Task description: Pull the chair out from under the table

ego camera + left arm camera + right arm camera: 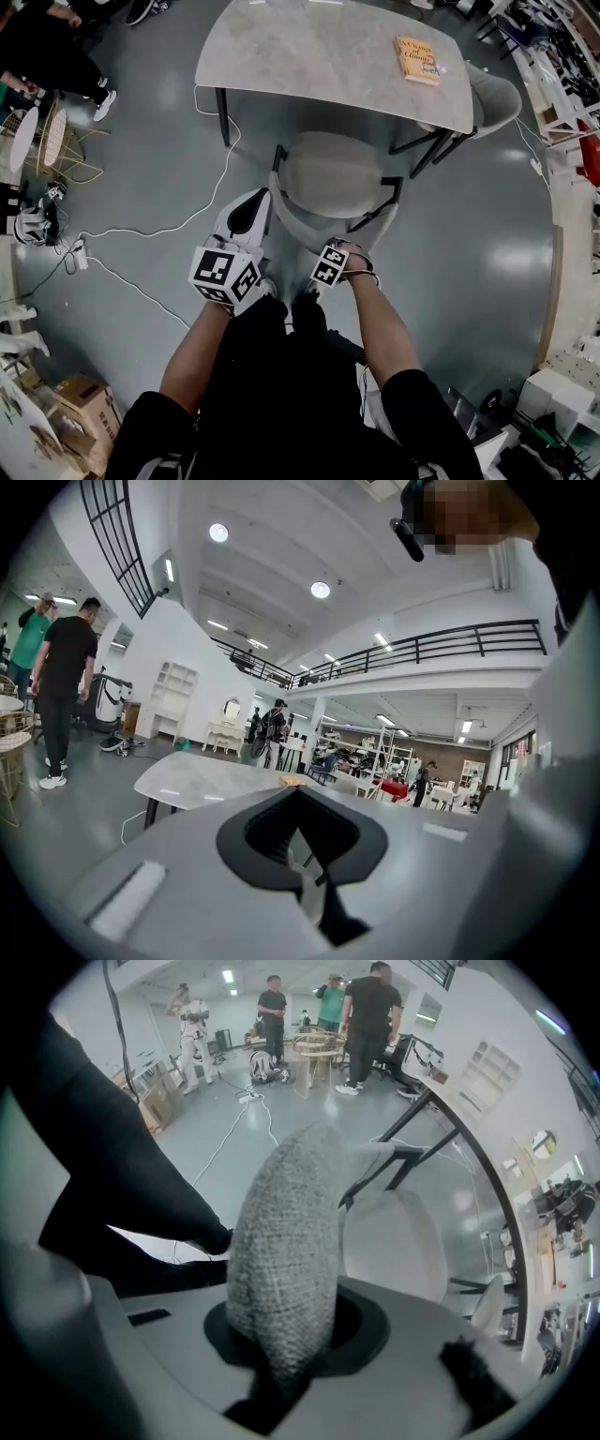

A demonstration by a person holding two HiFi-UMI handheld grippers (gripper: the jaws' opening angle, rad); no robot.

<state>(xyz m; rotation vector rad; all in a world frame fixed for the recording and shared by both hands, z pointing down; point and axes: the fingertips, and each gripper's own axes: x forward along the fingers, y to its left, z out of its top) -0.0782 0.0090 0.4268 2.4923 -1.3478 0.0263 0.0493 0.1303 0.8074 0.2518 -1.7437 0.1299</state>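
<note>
My right gripper (pixel 333 259) clamps the chair (pixel 330 173) backrest from above, ready to pull; my left gripper (pixel 248 214) waits empty.

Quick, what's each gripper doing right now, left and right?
Left gripper: closed, holding nothing.
Right gripper: closed on the chair backrest, at its top edge.

Up close, the chair (pixel 330 173) backrest is coarse, nubby woven cloth, pale grey and matt. Its frame looks like thin black metal. The right gripper (pixel 281 1377) shell is smooth, matt grey plastic. The counter (pixel 319 56) top reads smooth and matt, stone-like, on black legs. The book (pixel 417 59) has an orange paper cover. The floor (pixel 159 159) is glossy, throwing back light.
</note>
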